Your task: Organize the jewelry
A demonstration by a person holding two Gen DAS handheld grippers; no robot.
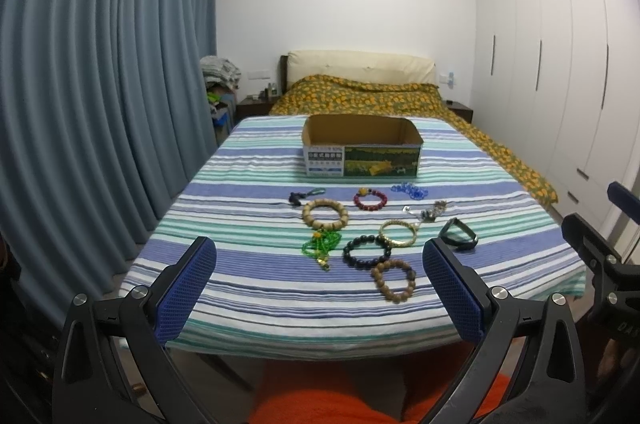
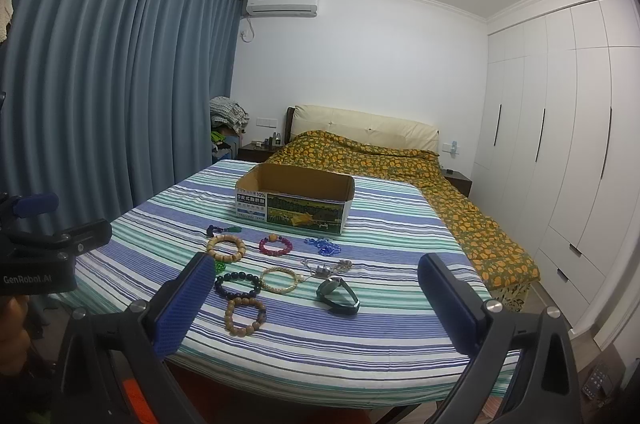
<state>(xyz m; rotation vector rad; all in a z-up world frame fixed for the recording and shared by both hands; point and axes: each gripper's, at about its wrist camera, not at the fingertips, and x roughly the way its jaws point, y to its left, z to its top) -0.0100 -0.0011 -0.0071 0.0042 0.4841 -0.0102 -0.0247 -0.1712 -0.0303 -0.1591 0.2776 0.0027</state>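
The jewelry lies spread on a striped cloth [image 1: 248,288] over the counter, in front of an open cardboard box [image 1: 362,154] that stands toward the far edge. Three wooden bead bracelets show: a pale one [image 1: 325,215], a brown one [image 1: 394,281] nearest, and a dark one [image 1: 368,251] just beside it. There is one red bracelet [image 1: 370,199], one gold bangle [image 1: 399,233], one green bead strand [image 1: 320,244], one blue bead strand [image 1: 410,190] and one watch [image 1: 458,234]. Beyond the counter are a bed with an orange-patterned cover [image 1: 360,96], blue curtains [image 1: 100,96] and white wardrobes [image 1: 560,64]. Both the left tongs [image 1: 320,264] and the right tongs [image 2: 316,284] stand wide open, empty, tipped slightly down over the near edge.
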